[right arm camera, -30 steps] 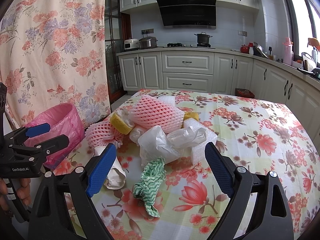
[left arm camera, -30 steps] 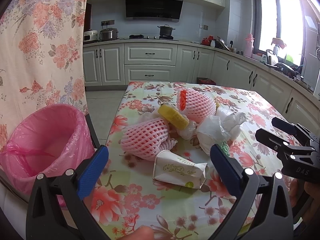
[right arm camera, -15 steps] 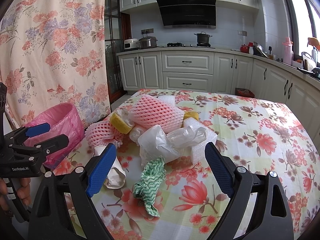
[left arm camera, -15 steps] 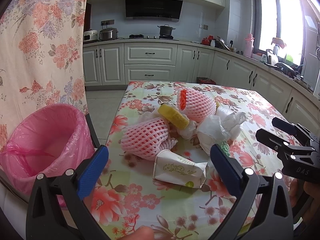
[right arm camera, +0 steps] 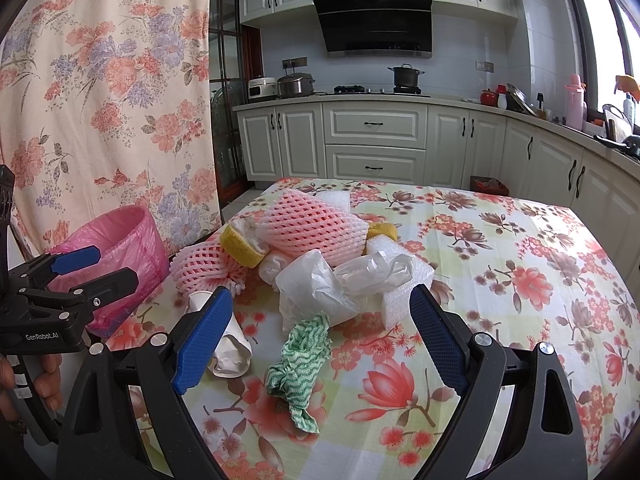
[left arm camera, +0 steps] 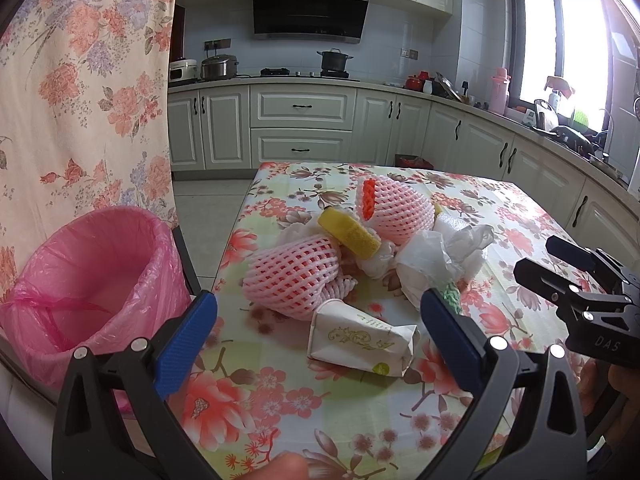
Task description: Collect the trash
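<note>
A pile of trash lies on the floral table [left arm camera: 280, 392]: two pink foam nets [left arm camera: 294, 276] [right arm camera: 316, 228], a yellow sponge [left arm camera: 348, 234], crumpled white plastic [right arm camera: 316, 288], a white foam block [right arm camera: 400, 300], a flattened paper cup [left arm camera: 360, 338] [right arm camera: 228, 344] and a green-white cloth [right arm camera: 304, 356]. My left gripper [left arm camera: 320, 340] is open, hovering just before the paper cup. My right gripper [right arm camera: 320, 332] is open, with the cloth between its fingers. A bin with a pink bag [left arm camera: 92, 284] [right arm camera: 120, 240] stands left of the table.
A floral curtain [left arm camera: 80, 80] hangs behind the bin. Kitchen cabinets [right arm camera: 376, 140] and a counter with pots run along the back and right walls. The far right part of the tablecloth [right arm camera: 540, 260] holds no objects.
</note>
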The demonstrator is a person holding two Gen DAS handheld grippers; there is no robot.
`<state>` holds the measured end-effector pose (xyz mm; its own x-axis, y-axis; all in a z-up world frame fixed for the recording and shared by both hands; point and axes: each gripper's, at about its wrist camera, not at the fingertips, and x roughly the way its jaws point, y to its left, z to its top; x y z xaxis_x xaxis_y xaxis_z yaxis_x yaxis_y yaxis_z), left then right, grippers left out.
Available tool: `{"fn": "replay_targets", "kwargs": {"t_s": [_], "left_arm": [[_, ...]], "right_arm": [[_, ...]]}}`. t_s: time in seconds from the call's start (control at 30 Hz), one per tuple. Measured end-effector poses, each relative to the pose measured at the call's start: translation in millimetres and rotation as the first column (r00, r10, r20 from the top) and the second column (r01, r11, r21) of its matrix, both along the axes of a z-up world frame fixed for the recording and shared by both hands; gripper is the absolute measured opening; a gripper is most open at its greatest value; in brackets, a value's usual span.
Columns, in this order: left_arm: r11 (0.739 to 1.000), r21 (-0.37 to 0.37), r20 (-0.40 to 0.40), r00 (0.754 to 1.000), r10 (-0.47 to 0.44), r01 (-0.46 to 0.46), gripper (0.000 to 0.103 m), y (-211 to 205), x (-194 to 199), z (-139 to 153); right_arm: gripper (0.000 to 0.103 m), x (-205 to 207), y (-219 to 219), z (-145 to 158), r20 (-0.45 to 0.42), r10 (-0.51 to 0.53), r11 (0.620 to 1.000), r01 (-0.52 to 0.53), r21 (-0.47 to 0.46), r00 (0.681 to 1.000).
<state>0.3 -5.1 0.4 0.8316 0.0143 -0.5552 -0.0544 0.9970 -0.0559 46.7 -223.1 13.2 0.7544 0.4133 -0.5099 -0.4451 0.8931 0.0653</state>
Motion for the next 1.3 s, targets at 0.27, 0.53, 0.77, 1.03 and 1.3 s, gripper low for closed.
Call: {"fn": "replay_targets", "kwargs": {"t_s": [0.27,0.53,0.77,1.03,1.3], "left_arm": [[1.000,-0.002,-0.004,1.000,0.004,-0.004,0.099,1.4,-0.3,-0.6],[1.000,-0.002,-0.006,1.000,0.006,-0.006,0.099,0.4,-0.6,-0.9],[1.000,0.000,-0.004,1.000,0.005,-0.005,0.099,-0.1,-0.5,0.0],[1.000,-0.004,-0.009,1.000,0.012,-0.012,0.099,0.1,0.0,-0.2],[1.000,-0.013,-0.024,1.000,0.019,-0.020,0.099,2.6,1.8,-5.5]], "right_arm": [[0.085,0.2,0.3,-0.3,-0.001,0.000,1.000,0.000,-0.001,1.000],[0.085,-0.9,0.6,-0.1,0.000,0.001,1.000,-0.001,-0.002,1.000],[0.085,-1.4,0.3,-0.2,0.000,0.001,1.000,-0.001,0.001,1.000],[0.085,-0.6,-0.3,-1.1,-0.005,0.001,1.000,-0.001,-0.003,1.000],[0.085,5.2,-0.3,-11.3,-0.047,0.000,1.000,-0.001,-0.016,0.999]]}}
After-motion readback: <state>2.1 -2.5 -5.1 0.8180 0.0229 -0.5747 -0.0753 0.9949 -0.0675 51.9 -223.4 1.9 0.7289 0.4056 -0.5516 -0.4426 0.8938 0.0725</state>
